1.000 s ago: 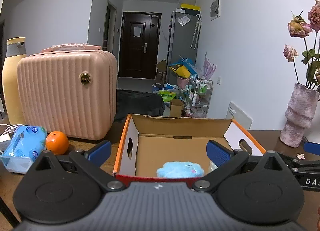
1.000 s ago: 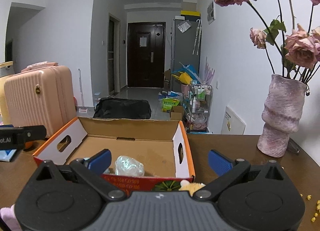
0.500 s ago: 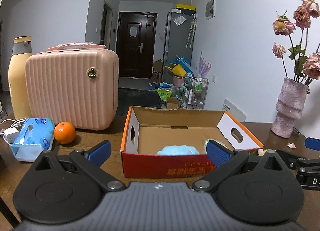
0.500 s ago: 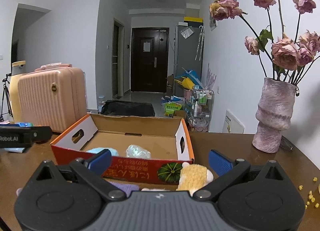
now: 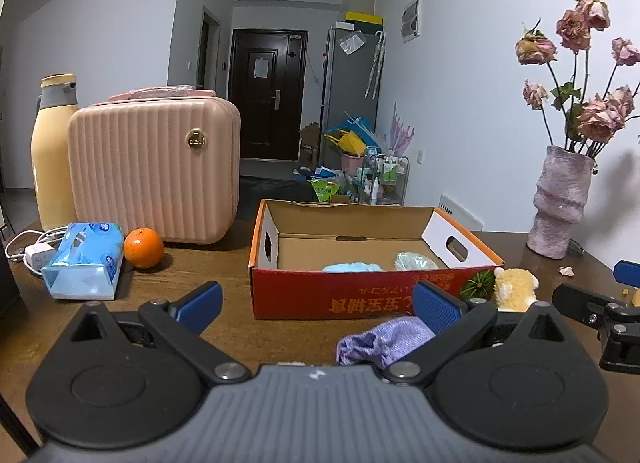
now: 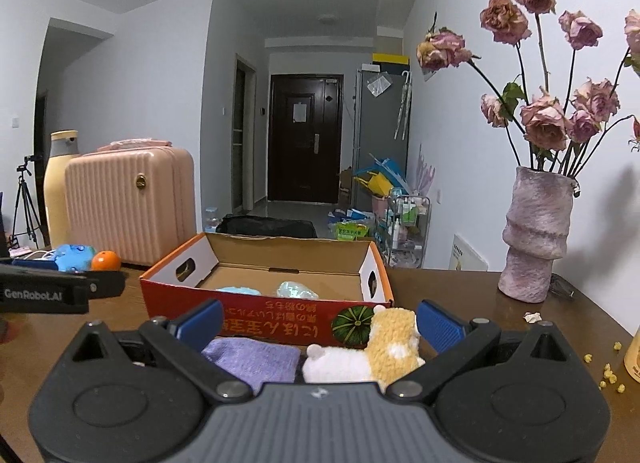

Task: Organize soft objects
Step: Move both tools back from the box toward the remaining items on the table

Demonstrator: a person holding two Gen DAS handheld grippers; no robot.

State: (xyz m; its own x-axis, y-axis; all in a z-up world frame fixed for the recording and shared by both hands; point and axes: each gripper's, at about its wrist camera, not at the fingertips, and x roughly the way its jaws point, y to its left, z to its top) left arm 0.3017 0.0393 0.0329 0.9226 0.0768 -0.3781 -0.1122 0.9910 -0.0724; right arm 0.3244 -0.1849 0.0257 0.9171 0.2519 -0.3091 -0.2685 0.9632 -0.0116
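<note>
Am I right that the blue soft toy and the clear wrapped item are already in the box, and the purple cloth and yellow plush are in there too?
Partly. The blue soft toy and clear wrapped item lie inside the box. The purple cloth and yellow plush are not: the right wrist view shows them on the table in front of the box, between the right tongs' open fingers.

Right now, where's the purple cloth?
The purple cloth lies on the table in front of the box, outside it. In the right wrist view it sits left of the plush toy, low between the open right gripper fingers.
</note>
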